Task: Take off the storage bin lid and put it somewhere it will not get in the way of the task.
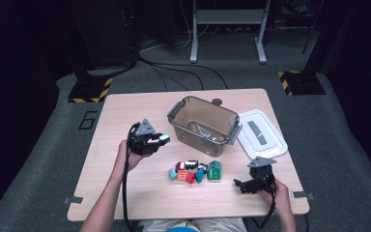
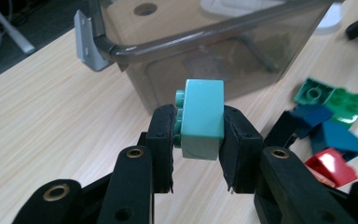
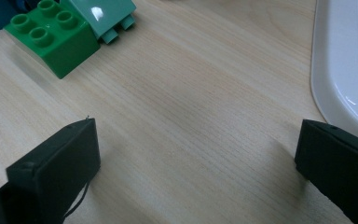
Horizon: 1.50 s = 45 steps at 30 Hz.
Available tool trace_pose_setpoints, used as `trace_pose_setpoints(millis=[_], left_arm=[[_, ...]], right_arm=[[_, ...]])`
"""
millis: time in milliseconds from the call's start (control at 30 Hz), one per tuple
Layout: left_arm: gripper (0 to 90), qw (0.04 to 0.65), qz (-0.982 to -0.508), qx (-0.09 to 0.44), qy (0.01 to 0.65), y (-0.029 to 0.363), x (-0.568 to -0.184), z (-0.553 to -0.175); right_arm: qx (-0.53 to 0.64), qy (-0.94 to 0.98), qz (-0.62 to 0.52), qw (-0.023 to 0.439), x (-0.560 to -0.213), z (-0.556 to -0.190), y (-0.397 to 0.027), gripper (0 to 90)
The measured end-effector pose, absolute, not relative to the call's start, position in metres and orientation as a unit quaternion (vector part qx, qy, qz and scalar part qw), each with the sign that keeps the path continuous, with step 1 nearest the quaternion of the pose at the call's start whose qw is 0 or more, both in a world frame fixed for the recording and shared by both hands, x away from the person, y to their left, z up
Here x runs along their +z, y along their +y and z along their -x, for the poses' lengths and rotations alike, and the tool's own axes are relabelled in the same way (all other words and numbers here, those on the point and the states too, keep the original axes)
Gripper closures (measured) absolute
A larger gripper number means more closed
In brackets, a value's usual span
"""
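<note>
My left gripper (image 2: 198,140) is shut on a turquoise toy brick (image 2: 201,116), held above the table in front of the near wall of a clear brown plastic bin (image 2: 214,42). From above, that left gripper (image 1: 160,140) sits left of the bin (image 1: 204,123) with the brick (image 1: 164,139) at its tip. A pile of coloured bricks (image 1: 195,171) lies in front of the bin. My right gripper (image 3: 196,158) stands open low over bare wood, a green brick (image 3: 51,35) ahead on its left. In the high view the right gripper (image 1: 241,185) rests at the front right.
The bin's white lid (image 1: 262,133) lies flat to the right of the bin; its rim (image 3: 349,60) runs just beside my right gripper. Green, blue and red bricks (image 2: 331,126) lie to the right of the held brick. The table's front edge (image 1: 188,212) is close to both hands.
</note>
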<state>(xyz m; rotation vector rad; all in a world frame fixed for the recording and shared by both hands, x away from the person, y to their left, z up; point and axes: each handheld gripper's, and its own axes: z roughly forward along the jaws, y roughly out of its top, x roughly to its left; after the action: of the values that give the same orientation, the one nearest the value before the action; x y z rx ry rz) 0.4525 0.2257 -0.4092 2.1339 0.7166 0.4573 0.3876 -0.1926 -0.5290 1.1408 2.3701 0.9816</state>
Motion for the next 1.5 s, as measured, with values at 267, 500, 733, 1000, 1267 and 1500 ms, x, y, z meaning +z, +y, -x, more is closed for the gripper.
trace_pose_setpoints(millis=[267, 500, 733, 1000, 1267, 1500], left_arm=[[67.1, 0.413, -0.847, 0.183, 0.280, 0.224, -0.395, -0.461], [67.1, 0.414, -0.848, 0.188, 0.271, 0.219, -0.379, -0.467], [67.0, 0.417, -0.848, 0.192, 0.266, 0.214, -0.367, -0.476], [67.1, 0.412, -0.851, 0.190, 0.263, 0.206, -0.362, -0.485], [67.1, 0.402, -0.859, 0.191, 0.253, 0.196, -0.349, -0.498], [67.0, 0.394, -0.865, 0.179, 0.254, 0.185, -0.344, -0.511]], right_arm=[[0.345, 0.834, -0.397, 0.167, -0.529, -0.388, -0.193, 0.0], [0.345, 0.834, -0.396, 0.167, -0.529, -0.388, -0.193, 0.0], [0.346, 0.835, -0.395, 0.165, -0.529, -0.389, -0.194, 0.0], [0.346, 0.836, -0.392, 0.165, -0.529, -0.389, -0.194, 0.0], [0.346, 0.836, -0.392, 0.165, -0.529, -0.389, -0.194, 0.0], [0.346, 0.836, -0.392, 0.165, -0.529, -0.389, -0.194, 0.0]])
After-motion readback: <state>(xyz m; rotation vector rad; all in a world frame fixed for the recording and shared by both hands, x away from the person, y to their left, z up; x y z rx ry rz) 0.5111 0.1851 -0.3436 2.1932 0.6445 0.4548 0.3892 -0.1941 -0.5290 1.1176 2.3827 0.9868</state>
